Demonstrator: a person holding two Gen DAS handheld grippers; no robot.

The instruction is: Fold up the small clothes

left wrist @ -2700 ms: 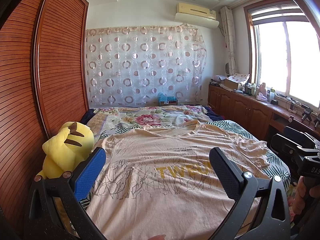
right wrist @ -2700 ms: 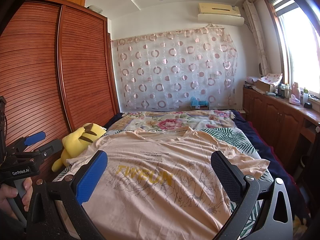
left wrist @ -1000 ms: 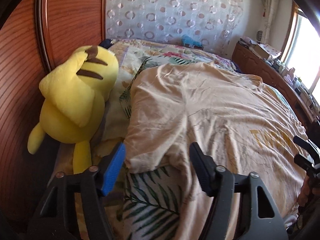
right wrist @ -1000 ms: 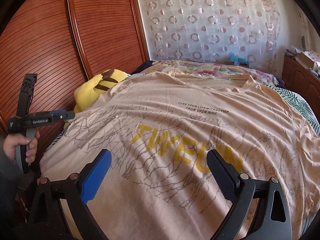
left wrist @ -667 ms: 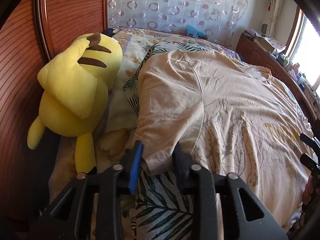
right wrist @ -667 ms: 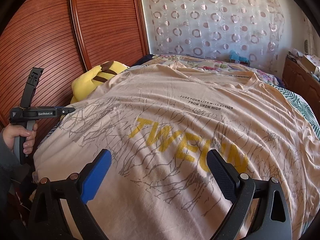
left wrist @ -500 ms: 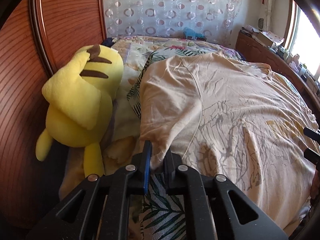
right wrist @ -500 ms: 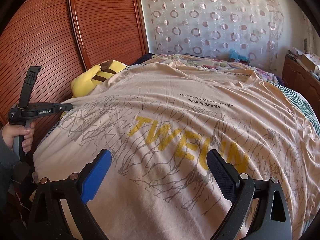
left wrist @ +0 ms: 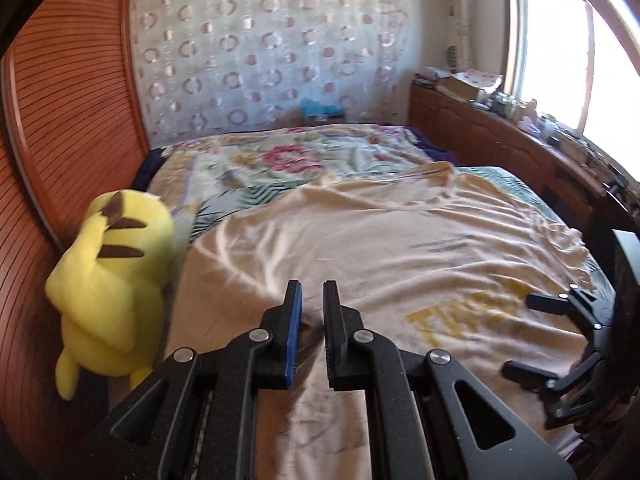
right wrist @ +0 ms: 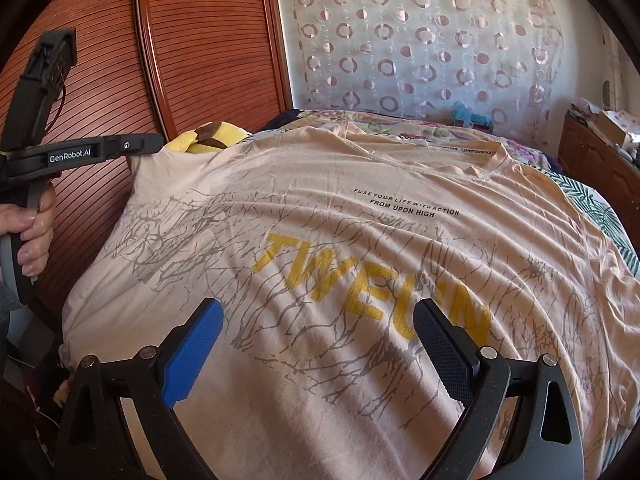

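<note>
- Nearest in the left wrist view, the left claw [left wrist: 308, 320] has its two fingers drawn close together, clamped on a pinch of the peach T-shirt [left wrist: 380, 248] at its left sleeve edge; a small fold of cloth shows in the narrow gap between the pads.
- Seen from the right wrist view, that same claw [right wrist: 158, 145] holds the sleeve corner lifted off the bed, the fabric rising in a peak to its tip, with a hand [right wrist: 34, 232] gripping its handle.
- The right claw [right wrist: 316, 344] hangs with its fingers wide apart above the lower front of the T-shirt [right wrist: 360, 240], nothing between them.
- The shirt lies face up, spread across most of the bed [left wrist: 280, 160], yellow lettering and grey line print on its chest, collar toward the far end.
- Just beside the shirt's left edge, a yellow plush toy [left wrist: 112, 276] leans against the slatted wooden wardrobe [left wrist: 68, 120].
- Beyond the collar, a floral bedspread [left wrist: 296, 158] covers the far part of the bed.
- At the back hangs a sheer curtain [right wrist: 420, 40] patterned with circles, and a wooden cabinet [left wrist: 480, 140] runs under the bright window [left wrist: 560, 48].
</note>
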